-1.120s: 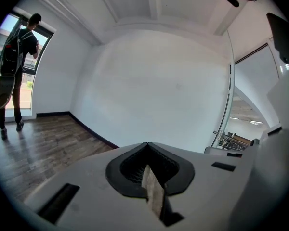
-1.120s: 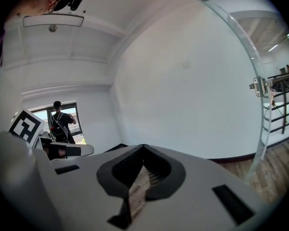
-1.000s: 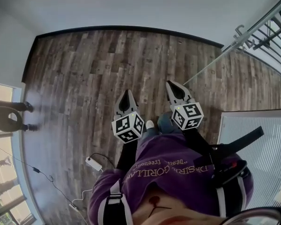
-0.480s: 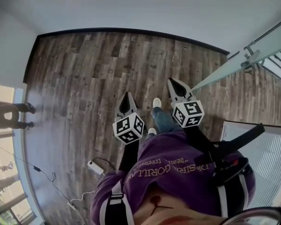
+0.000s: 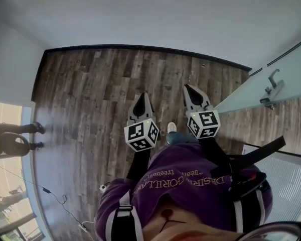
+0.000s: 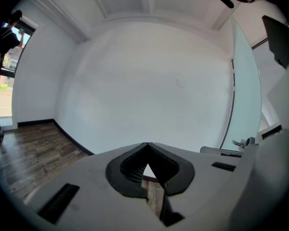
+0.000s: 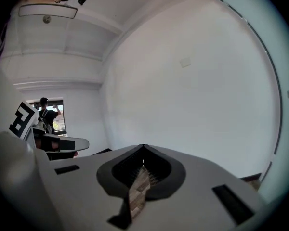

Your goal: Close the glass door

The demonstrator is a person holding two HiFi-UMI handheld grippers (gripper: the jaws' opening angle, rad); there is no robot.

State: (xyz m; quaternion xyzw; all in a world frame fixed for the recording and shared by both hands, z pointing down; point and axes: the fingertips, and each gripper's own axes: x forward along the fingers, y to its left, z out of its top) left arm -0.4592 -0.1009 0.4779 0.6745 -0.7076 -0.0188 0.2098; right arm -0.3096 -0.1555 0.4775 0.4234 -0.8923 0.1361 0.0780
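1. Window (image 5: pixel 5 115), far left edge of head view: bright, floor-level pane.
2. Second person (image 5: pixel 12 134), beside the window: dark trouser legs and shoes only; also seen small in the right gripper view, standing at the window.
3. Cable (image 5: pixel 45 190), thin, lying loose on the floor below that person.
4. Wood-plank floor (image 5: pixel 90 94), dark mixed boards, edged by a black skirting board (image 5: pixel 140 46) under a plain white wall (image 5: pixel 150 14).
5. Left gripper (image 5: pixel 143 95), held out over the floor ahead of the wearer's purple sweatshirt (image 5: pixel 190 185). Jaws fully together, tips meeting, nothing between them; only floor shows through the slot behind the tips.
6. Wearer's shoe (image 5: pixel 171 127), white toe, visible between the two grippers.
7. Right gripper (image 5: pixel 188 88), just beside the left one and roughly level with it. Jaws likewise closed tip to tip, holding nothing.
8. Glass door (image 5: pixel 286 74), frosted, pale green. It runs from just right of the right gripper to the right edge of the view. Neither gripper touches it.
9. Door handle (image 5: pixel 272 87), metal lever, on the door's face, well apart from both grippers.
10. Slatted white blind (image 5: pixel 286 179), lower right.
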